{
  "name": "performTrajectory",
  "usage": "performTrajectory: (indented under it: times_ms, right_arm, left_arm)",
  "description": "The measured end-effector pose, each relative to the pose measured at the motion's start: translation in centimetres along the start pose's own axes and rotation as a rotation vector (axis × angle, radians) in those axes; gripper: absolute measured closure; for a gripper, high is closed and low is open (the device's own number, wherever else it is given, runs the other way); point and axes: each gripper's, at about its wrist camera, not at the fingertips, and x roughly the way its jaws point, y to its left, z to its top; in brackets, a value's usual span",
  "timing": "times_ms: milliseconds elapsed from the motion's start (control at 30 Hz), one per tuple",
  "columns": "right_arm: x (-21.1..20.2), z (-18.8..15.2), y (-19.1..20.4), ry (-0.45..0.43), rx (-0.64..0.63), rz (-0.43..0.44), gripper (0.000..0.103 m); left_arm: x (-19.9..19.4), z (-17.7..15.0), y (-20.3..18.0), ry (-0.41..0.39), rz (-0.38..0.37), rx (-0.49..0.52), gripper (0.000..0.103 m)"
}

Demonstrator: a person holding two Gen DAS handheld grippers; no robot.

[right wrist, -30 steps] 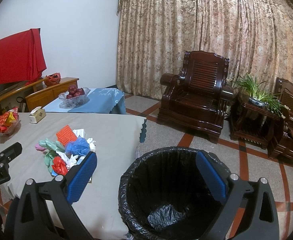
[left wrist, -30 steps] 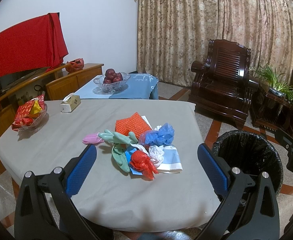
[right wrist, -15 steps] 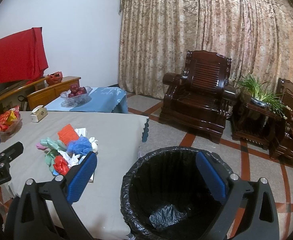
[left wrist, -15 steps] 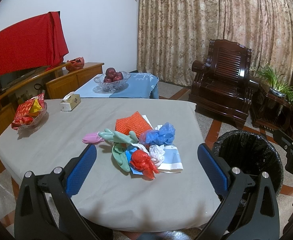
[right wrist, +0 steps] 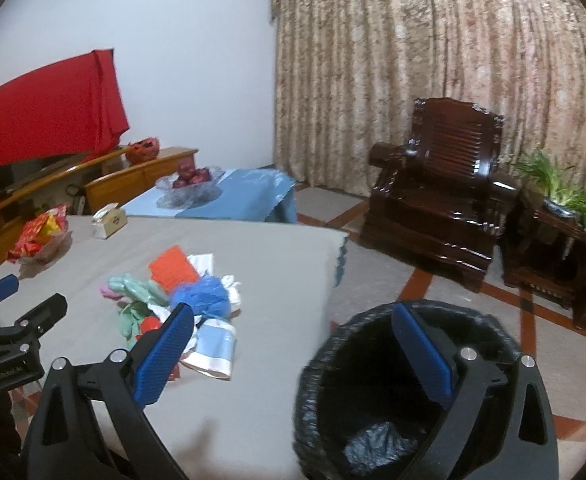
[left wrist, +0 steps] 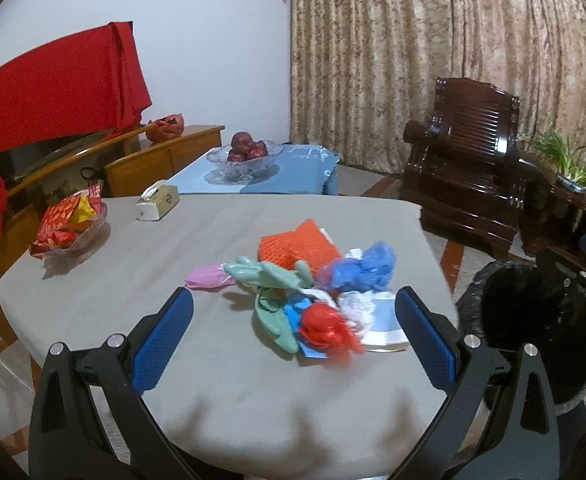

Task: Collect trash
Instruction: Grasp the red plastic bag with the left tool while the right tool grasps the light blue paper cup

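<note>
**Both tools spread wide, trash heaped mid-surface**

The left tool (left wrist: 293, 328) hangs released over the near edge of the grey surface (left wrist: 221, 392), its blue pads (left wrist: 161, 344) wide apart and gripping nothing. Just beyond it lies the trash pile (left wrist: 313, 288): a red crumpled bag (left wrist: 325, 328) nearest, green rubber gloves (left wrist: 269, 276) and a pink mask (left wrist: 205, 278) to the pile's left, a blue plastic bag (left wrist: 361, 270) to its right, an orange net (left wrist: 297, 248) behind. The right tool (right wrist: 293, 348) is likewise released and empty, hanging between the pile and the black-lined trash bin (right wrist: 333, 368), which stands on the floor right of the pile. Farther behind the pile sit a tissue box (left wrist: 158, 202), a snack dish (left wrist: 69, 226) and a fruit bowl (left wrist: 245, 156).
</note>
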Motion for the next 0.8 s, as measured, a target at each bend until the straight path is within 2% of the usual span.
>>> performTrajectory:
  times_ms: [167, 433, 800]
  right_arm:
    - [4.5, -1.0, 2.2, 0.062, -0.03, 0.064, 0.006]
    - [11.6, -3.7, 3.9, 0.197, -0.06, 0.104, 0.024]
    - [16.9, -5.3, 5.4, 0.303, -0.088, 0.146, 0.037]
  left_arm:
    - [3.0, -0.9, 1.5, 0.027, 0.035, -0.006, 0.005]
    - [8.0, -2.6, 3.0, 0.098, 0.042, -0.02, 0.005]
    - [11.4, -4.0, 2.7, 0.154, 0.018, -0.031, 0.008]
